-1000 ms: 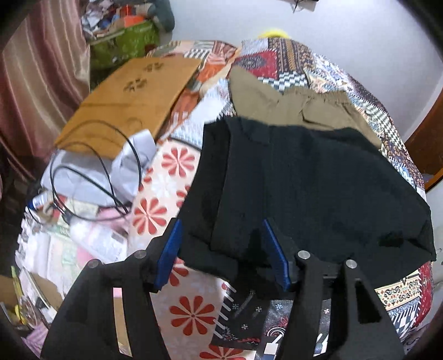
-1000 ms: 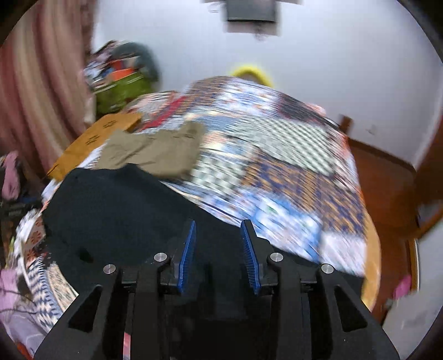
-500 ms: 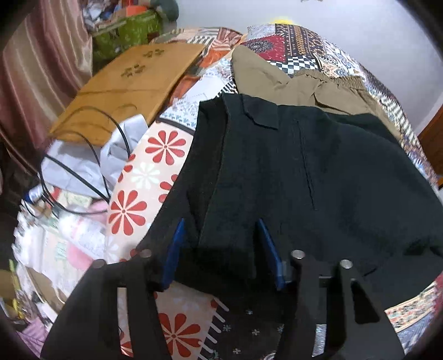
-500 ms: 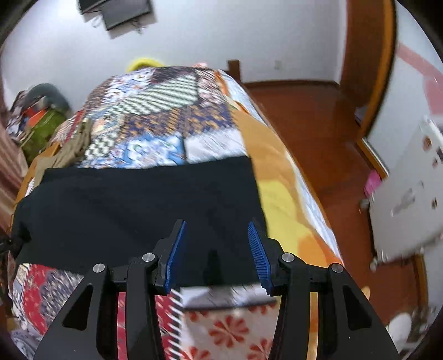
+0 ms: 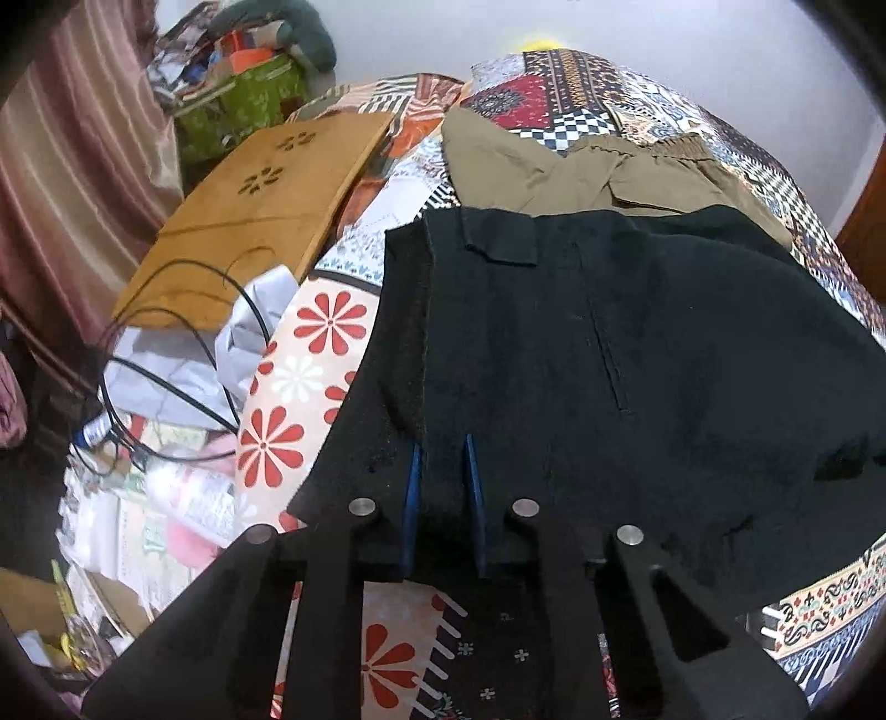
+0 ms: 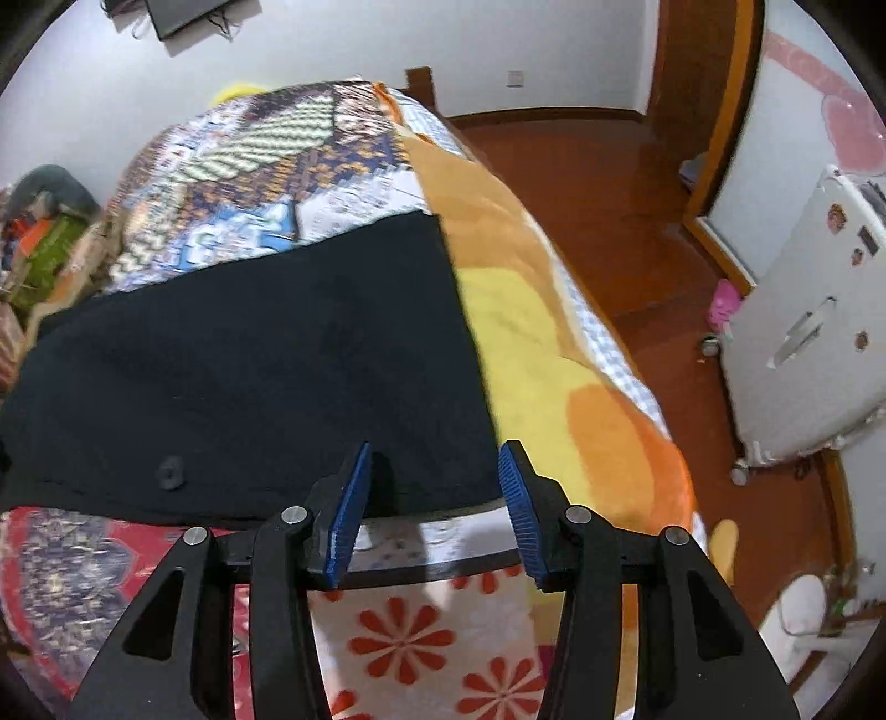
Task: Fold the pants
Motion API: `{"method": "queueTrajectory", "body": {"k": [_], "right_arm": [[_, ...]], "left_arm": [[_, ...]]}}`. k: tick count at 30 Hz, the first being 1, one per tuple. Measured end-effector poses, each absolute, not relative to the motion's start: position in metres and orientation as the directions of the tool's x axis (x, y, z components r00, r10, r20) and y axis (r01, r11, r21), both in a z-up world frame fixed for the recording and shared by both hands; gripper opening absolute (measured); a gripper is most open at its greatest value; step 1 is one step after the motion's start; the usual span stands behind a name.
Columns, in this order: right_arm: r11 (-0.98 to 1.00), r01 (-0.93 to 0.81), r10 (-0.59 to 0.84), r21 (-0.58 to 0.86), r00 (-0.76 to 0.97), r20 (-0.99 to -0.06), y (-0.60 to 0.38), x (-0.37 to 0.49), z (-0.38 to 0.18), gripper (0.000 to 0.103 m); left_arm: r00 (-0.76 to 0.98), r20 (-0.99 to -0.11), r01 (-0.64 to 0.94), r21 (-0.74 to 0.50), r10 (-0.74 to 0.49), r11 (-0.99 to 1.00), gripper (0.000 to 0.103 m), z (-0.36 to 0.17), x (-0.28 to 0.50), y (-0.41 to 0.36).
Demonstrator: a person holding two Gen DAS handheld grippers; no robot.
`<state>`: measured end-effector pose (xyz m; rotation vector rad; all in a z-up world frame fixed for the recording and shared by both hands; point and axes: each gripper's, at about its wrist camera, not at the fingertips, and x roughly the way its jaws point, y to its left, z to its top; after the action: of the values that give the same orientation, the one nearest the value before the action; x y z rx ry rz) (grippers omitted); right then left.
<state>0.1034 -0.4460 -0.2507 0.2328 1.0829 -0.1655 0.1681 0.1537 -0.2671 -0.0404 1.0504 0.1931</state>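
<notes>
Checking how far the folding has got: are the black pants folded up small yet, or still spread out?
Still spread: the black pants lie flat and wide across the bed, waistband near the left gripper, far leg end at the right gripper.

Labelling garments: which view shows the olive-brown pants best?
Left wrist view. The olive-brown pants lie in sharp focus beyond the black pants, elastic waistband visible. In the right wrist view only a blurred sliver of them shows at the left edge.

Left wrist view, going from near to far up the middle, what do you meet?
Left gripper closing on the black pants → olive pants → patchwork bedspread → white wall.
</notes>
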Motion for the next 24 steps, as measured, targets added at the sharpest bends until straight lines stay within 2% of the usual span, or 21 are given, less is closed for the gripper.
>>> {"method": "queueTrajectory", "body": {"k": [3,5,7,9,12,19,24], "right_arm": [[0.953,0.255,0.023,0.163,0.477,-0.879,-0.451,0.100,-0.253,0.052],[0.947,0.250,0.060,0.201,0.478,-0.876,-0.452,0.100,-0.257,0.048],[0.956,0.241,0.034,0.168,0.476,-0.879,-0.446,0.101,-0.259,0.028],[0.963,0.233,0.004,0.134,0.484,-0.875,-0.444,0.102,-0.258,0.016],[0.968,0.232,-0.037,0.099,0.519,-0.854,-0.445,0.102,-0.253,0.008],[0.969,0.240,-0.100,0.052,0.579,-0.809,-0.446,0.107,-0.232,0.006],[0.967,0.250,-0.116,0.042,0.584,-0.803,-0.448,0.108,-0.230,0.006]], "left_arm": [[0.485,-0.863,-0.163,0.071,0.142,0.984,0.012,-0.264,0.168,0.151],[0.488,-0.861,-0.157,0.076,0.144,0.985,0.012,-0.261,0.168,0.151],[0.498,-0.855,-0.151,0.076,0.143,0.986,0.011,-0.256,0.168,0.151],[0.512,-0.846,-0.145,0.086,0.149,0.986,0.011,-0.249,0.167,0.151],[0.533,-0.831,-0.141,0.098,0.159,0.985,0.010,-0.238,0.165,0.151],[0.566,-0.800,-0.159,0.131,0.199,0.978,0.010,-0.215,0.159,0.156],[0.544,-0.815,-0.177,0.120,0.199,0.977,0.011,-0.224,0.159,0.169]]}}
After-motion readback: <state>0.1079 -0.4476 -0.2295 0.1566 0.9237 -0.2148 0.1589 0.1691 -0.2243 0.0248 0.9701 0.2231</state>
